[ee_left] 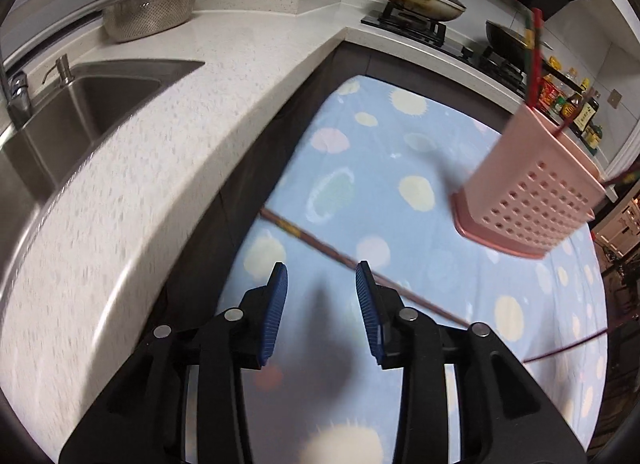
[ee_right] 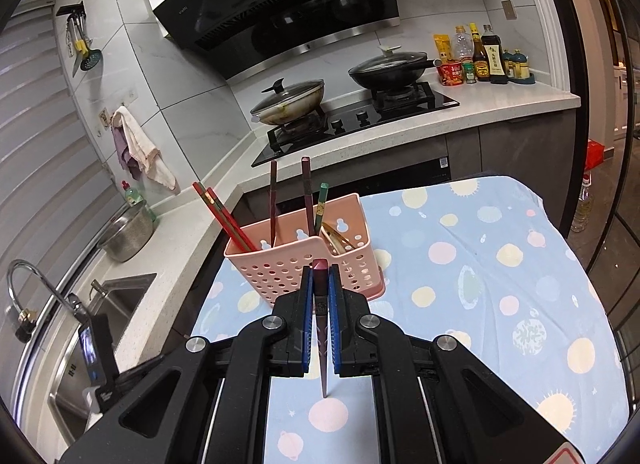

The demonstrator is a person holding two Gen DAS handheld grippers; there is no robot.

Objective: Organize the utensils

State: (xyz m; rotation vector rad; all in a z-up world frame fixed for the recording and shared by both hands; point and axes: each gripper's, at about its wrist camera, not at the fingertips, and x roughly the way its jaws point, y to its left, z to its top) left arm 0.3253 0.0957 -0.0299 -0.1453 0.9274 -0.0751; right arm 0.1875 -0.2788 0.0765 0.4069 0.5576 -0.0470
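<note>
Right hand-held gripper [ee_right: 320, 276] clamps a dark maroon chopstick [ee_right: 321, 314]; left hand-held gripper [ee_left: 321, 276] gapes empty above another brown chopstick [ee_left: 316, 242] left of the pink perforated plastic caddy [ee_right: 304, 264], which already holds several.

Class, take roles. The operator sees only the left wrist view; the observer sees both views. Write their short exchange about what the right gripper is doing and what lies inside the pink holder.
Operator: Is the right gripper holding anything?
Observer: Yes. The right gripper has its fingers shut on a dark maroon chopstick, pointed end down toward the cloth.
Operator: I only see the pink holder from outside. Anything besides chopsticks in it?
Observer: In the right wrist view, the pink holder has a gold-coloured utensil in its right-hand compartment.
</note>
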